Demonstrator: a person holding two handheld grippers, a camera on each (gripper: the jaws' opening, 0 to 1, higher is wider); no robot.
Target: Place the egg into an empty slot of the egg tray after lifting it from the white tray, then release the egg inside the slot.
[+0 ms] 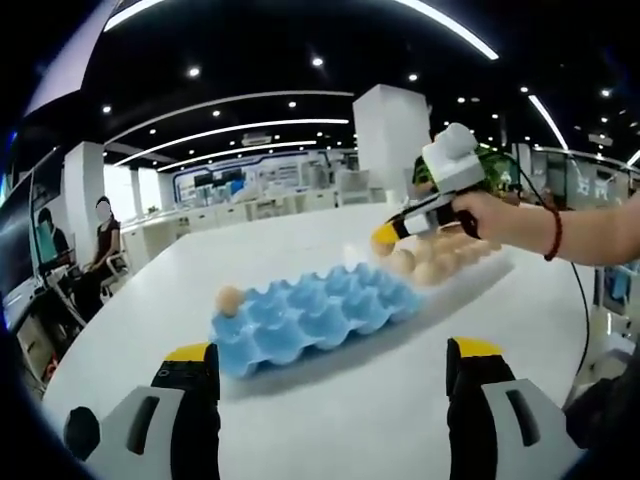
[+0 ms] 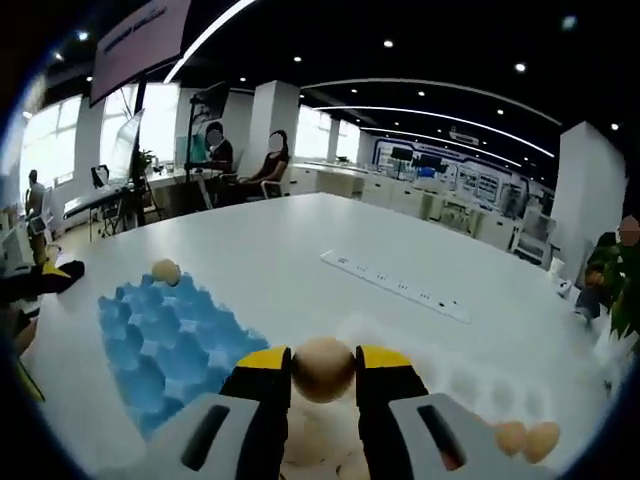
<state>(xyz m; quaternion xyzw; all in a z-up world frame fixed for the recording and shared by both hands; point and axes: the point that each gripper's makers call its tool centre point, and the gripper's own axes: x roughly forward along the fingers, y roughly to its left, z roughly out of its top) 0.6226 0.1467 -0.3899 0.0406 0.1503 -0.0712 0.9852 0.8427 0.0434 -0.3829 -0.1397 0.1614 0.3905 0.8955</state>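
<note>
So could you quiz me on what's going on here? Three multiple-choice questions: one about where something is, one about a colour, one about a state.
1. Where does the lone egg in the egg tray sit?
A. a corner slot
B. a middle slot
C. on the table beside it

2. What colour is the egg tray?
A. white
B. blue
C. green

3. What is the right hand-held gripper doing?
A. hanging open, holding nothing
B. shut on an egg
C. shut on the tray's rim

Answers: 1 A, the egg rests at the tray's end corner in both views. 2 B, the moulded tray is plainly blue. 3 B, a brown egg sits clamped between its yellow-tipped jaws.
</note>
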